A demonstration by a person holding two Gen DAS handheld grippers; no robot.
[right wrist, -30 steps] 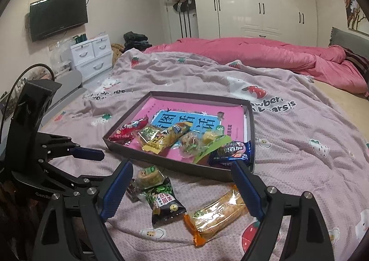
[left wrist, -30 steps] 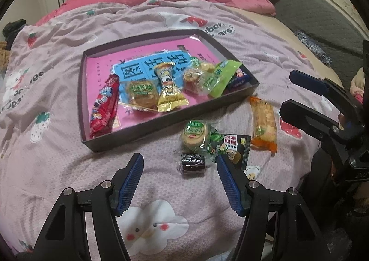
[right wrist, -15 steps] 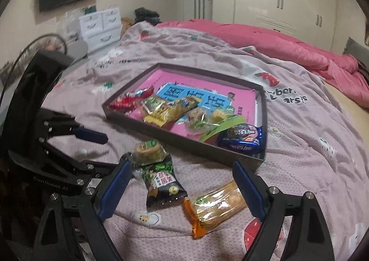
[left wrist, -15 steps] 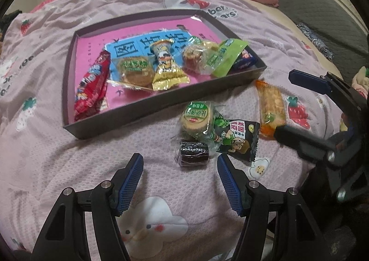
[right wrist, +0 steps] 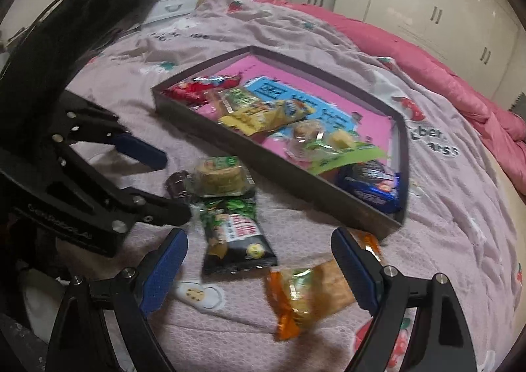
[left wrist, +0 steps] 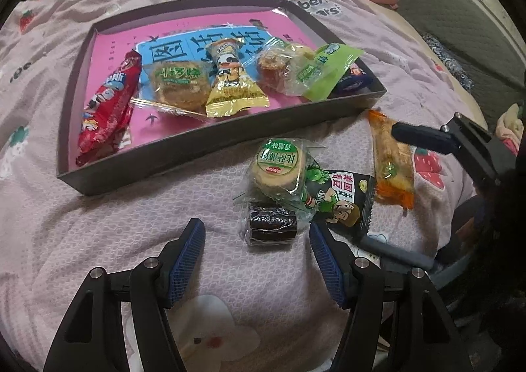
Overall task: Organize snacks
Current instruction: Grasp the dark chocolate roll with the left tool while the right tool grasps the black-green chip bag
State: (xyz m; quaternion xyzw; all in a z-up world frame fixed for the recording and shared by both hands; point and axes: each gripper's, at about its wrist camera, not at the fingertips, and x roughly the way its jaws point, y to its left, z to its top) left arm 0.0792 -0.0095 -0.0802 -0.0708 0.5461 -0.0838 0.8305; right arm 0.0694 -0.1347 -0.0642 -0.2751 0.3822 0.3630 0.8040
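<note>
Reaching for the loose snacks is the step in hand: four packets lie on the bed cover just outside the tray (left wrist: 210, 141), which already holds six or so.

My left claw (left wrist: 256, 240) stands well open and empty, jaws poised either side of the small dark wrapped cake (left wrist: 270, 224), no pad touching it. My right claw (right wrist: 259, 260) is wide open and empty too, above the orange-ended cracker packet (right wrist: 305, 293), which lies partly between its jaws, untouched as far as I can tell; that view is blurred.

Condition of the goods: the dark cake is a short block in clear film, its far end tucked under the round green-labelled biscuit pack (left wrist: 279, 164). That pack overlaps the black bean packet (left wrist: 342, 204) with the cartoon figure. The cracker packet lies apart, near the tray's near corner.

Judgement: the left claw's next move calls for a short descent and a closing across the cake's short sides, taking care not to drag the overlapping biscuit pack. Crinkly film may slip.
</note>
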